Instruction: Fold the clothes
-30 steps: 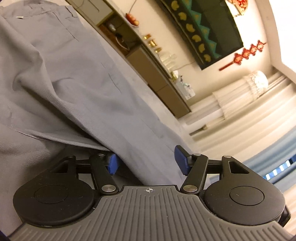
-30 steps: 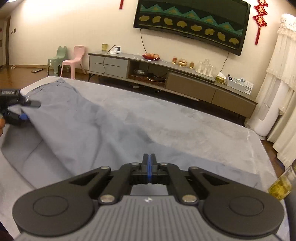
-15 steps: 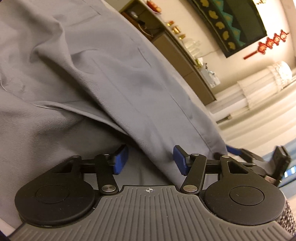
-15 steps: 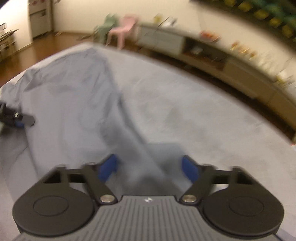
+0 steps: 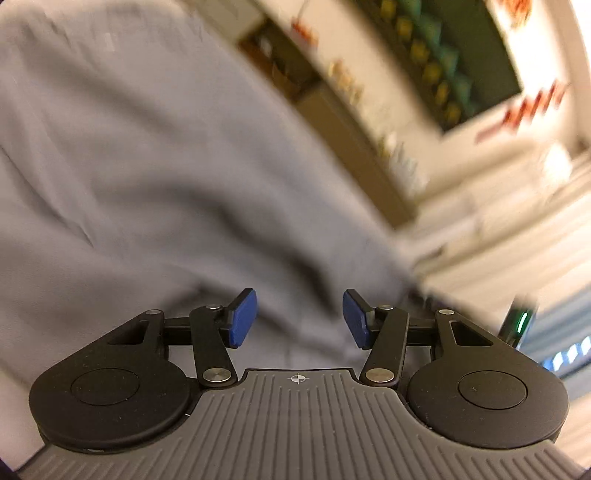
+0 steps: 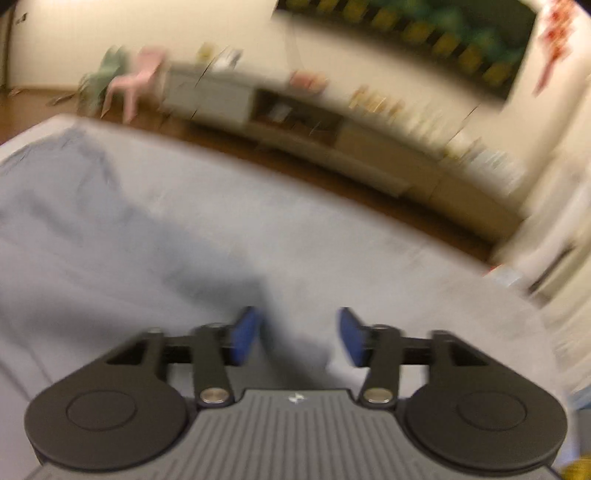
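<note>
A grey-blue garment [image 5: 155, 177] lies spread over a grey padded surface [image 6: 351, 236]. In the left wrist view it fills the left and middle, blurred by motion. My left gripper [image 5: 299, 317] is open just above the cloth, with nothing between its blue pads [image 5: 242, 319]. In the right wrist view the garment [image 6: 92, 229] lies to the left, its end reaching near my right gripper [image 6: 299, 338], which is open and empty above the surface. Both views are blurred.
A long low TV cabinet [image 6: 332, 144] stands against the far wall with a dark screen [image 6: 424, 26] above it. Small pink and green chairs [image 6: 136, 81] stand at the far left. White curtains [image 5: 517, 221] hang at the right.
My right gripper went from shut on the cloth to open and pulled back. My left gripper stayed open and lifted clear of the fold. Both cameras are swinging.
</note>
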Motion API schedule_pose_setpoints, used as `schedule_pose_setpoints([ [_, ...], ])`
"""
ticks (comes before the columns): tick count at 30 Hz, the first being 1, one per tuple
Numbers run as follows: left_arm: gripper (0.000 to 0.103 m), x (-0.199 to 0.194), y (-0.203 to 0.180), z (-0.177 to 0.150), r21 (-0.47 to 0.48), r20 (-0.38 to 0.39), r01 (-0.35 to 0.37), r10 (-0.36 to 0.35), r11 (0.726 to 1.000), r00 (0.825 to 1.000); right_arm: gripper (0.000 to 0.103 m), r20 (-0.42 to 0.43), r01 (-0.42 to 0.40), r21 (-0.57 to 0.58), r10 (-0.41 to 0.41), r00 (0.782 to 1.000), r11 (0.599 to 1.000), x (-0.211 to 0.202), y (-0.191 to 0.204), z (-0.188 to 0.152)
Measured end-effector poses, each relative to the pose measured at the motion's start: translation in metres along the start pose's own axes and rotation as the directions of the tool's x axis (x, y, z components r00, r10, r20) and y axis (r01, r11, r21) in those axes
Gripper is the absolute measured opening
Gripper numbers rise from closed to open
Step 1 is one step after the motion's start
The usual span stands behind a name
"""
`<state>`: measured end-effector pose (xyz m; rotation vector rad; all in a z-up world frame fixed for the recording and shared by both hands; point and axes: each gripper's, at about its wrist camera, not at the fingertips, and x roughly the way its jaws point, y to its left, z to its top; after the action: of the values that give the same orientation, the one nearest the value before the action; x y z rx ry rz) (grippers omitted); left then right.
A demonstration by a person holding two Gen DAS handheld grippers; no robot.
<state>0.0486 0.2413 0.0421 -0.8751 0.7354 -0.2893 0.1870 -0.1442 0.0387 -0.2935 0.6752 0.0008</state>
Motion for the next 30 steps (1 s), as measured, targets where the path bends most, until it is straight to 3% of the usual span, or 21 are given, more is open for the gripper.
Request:
schedule_pose_setpoints([
  [1,0.047,-0.015,0.006,0.013,-0.018,0.058,-0.022,0.023,1.0,0.998,0.073,0.055,0.008,0.008,-0.008,0.998,1.0,-0.019,0.003,-0.001],
  [3,0.053,-0.033,0.022,0.039,-0.07,0.128,-0.113,0.121,0.991,0.984,0.078,0.107,-0.057,0.024,0.054,0.993,0.998,-0.055,0.012,-0.008],
  [4,0.053,-0.032,0.031,0.052,-0.103,0.118,-0.167,0.179,0.981,0.977,0.079,0.132,-0.089,0.031,0.085,0.988,0.996,-0.074,0.016,-0.012],
  [6,0.053,-0.02,0.049,0.074,-0.153,0.086,-0.247,0.262,0.957,0.961,0.079,0.119,-0.225,0.017,0.222,0.968,0.974,-0.094,0.035,-0.03],
  [8,0.053,-0.003,0.055,0.087,-0.146,0.064,-0.291,0.303,0.946,0.951,0.079,0.093,-0.35,-0.006,0.349,0.933,0.937,-0.106,0.058,-0.052],
  [10,0.05,0.015,0.058,0.094,-0.118,0.043,-0.326,0.332,0.938,0.942,0.074,0.055,-0.403,-0.023,0.403,0.913,0.915,-0.103,0.079,-0.074],
  [11,0.044,0.021,0.059,0.094,-0.108,0.036,-0.333,0.338,0.937,0.94,0.071,0.021,-0.411,-0.01,0.412,0.911,0.911,-0.094,0.089,-0.086],
  [12,0.013,0.028,0.061,0.094,-0.099,0.028,-0.339,0.344,0.935,0.939,0.062,-0.022,-0.412,0.013,0.412,0.911,0.911,-0.086,0.094,-0.094],
  [13,0.0,0.034,0.063,0.095,-0.089,0.021,-0.346,0.349,0.934,0.937,0.055,-0.06,-0.416,0.037,0.418,0.906,0.908,-0.078,0.096,-0.097],
  [14,0.0,0.033,0.064,0.094,-0.08,0.035,-0.338,0.341,0.938,0.939,0.055,-0.096,-0.426,0.068,0.431,0.897,0.902,-0.072,0.096,-0.101],
  [16,0.0,0.017,0.062,0.094,-0.061,0.106,-0.294,0.299,0.954,0.948,0.054,-0.082,-0.443,0.102,0.451,0.889,0.891,-0.077,0.092,-0.105],
  [18,0.0,-0.005,0.052,0.093,-0.048,0.176,-0.238,0.243,0.97,0.954,0.054,-0.042,-0.461,0.146,0.471,0.881,0.875,-0.084,0.08,-0.101],
  [20,0.0,-0.023,0.047,0.086,-0.061,0.193,-0.195,0.203,0.979,0.96,0.055,0.009,-0.475,0.162,0.48,0.877,0.865,-0.092,0.071,-0.091],
  [22,0.0,-0.037,0.044,0.077,-0.078,0.198,-0.158,0.171,0.984,0.965,0.065,0.081,-0.456,0.1,0.449,0.89,0.885,-0.11,0.077,-0.079],
  [25,0.0,-0.043,0.052,0.074,-0.18,0.205,-0.076,0.113,0.981,0.972,0.068,0.136,-0.402,-0.114,0.415,0.9,0.908,-0.115,0.123,-0.046],
  [27,0.02,-0.047,0.058,0.074,-0.24,0.225,-0.069,0.125,0.968,0.966,0.072,0.122,-0.393,-0.265,0.435,0.892,0.88,-0.1,0.17,-0.017],
  [30,0.025,-0.056,0.071,0.078,-0.322,0.261,-0.06,0.149,0.945,0.954,0.072,0.059,-0.358,-0.426,0.421,0.905,0.831,-0.069,0.23,0.014],
])
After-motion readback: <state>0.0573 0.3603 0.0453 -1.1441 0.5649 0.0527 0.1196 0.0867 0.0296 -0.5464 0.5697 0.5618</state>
